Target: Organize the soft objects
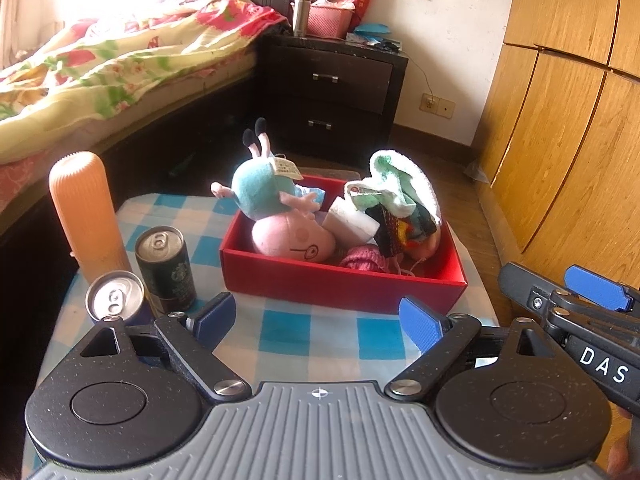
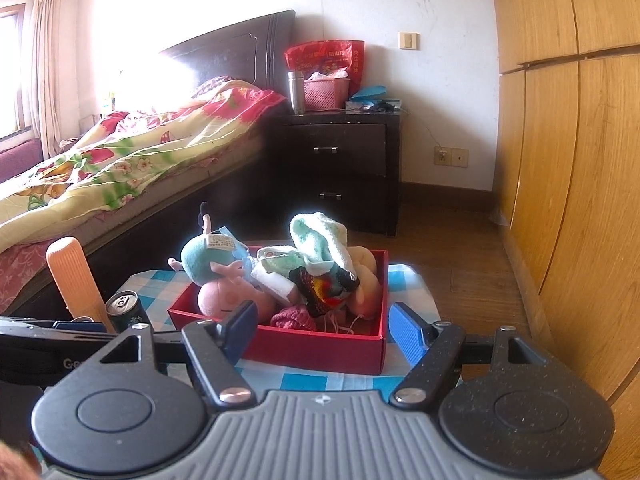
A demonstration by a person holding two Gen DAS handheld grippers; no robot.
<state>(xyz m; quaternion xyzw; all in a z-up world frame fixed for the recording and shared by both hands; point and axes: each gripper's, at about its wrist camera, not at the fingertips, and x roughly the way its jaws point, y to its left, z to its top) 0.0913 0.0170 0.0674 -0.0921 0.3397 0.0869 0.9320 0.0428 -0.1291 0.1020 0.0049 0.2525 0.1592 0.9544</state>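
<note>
A red box [image 1: 340, 284] [image 2: 320, 346] sits on a blue-checked table. It holds a pink pig plush [image 1: 280, 216] [image 2: 224, 284] lying upside down, a green and white towel [image 1: 396, 180] [image 2: 320, 240], a dark patterned cloth [image 1: 404, 228] [image 2: 324, 288] and a pink knitted piece [image 1: 362, 258] [image 2: 292, 318]. My left gripper [image 1: 320, 320] is open and empty, just in front of the box. My right gripper [image 2: 324, 330] is open and empty, in front of the box's near wall; it also shows at the right of the left wrist view [image 1: 576, 304].
An orange ribbed bottle [image 1: 86, 216] [image 2: 74, 280] and two cans [image 1: 166, 268] [image 1: 114, 296] stand on the table's left. A bed [image 1: 100, 68] is on the left, a dark nightstand [image 1: 332, 92] behind, a wooden wardrobe [image 1: 560, 100] on the right.
</note>
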